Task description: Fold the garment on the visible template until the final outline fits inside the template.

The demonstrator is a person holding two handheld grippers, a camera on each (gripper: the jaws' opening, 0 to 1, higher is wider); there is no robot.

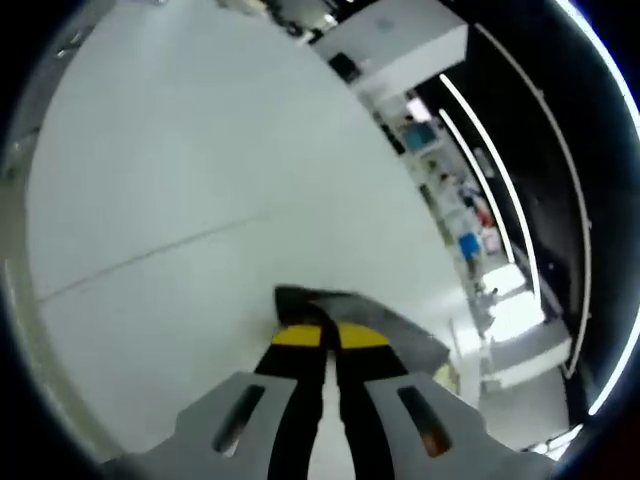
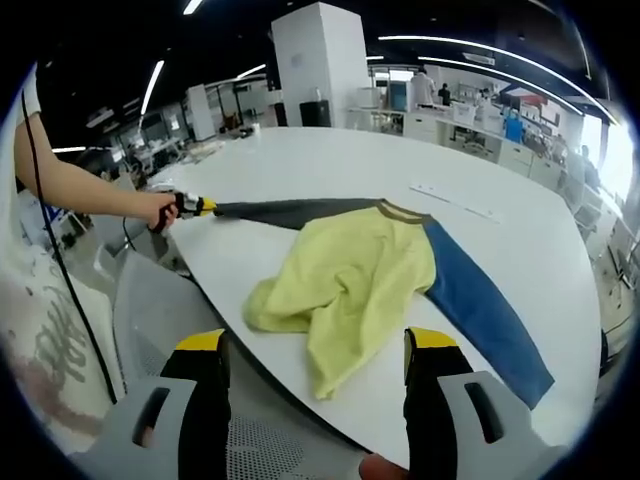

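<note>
A garment lies crumpled on the white table (image 2: 330,160): a yellow body (image 2: 350,275), a blue sleeve (image 2: 480,305) running to the right edge, and a dark grey sleeve (image 2: 290,210) stretched out to the left. In the right gripper view, my left gripper (image 2: 207,208) is held by a hand at the table's left edge, pinching the end of the dark sleeve. The left gripper view has its yellow-tipped jaws (image 1: 328,337) shut on that dark sleeve (image 1: 335,303). My right gripper (image 2: 318,350) hovers open just short of the table's near edge, in front of the yellow body, holding nothing.
A thin pale strip (image 2: 450,200) lies on the table beyond the garment, and a faint line (image 1: 150,255) crosses the tabletop. The person's arm (image 2: 90,190) reaches in from the left. A grey mesh seat (image 2: 150,300) stands below the near edge. Benches and shelves (image 2: 480,125) fill the background.
</note>
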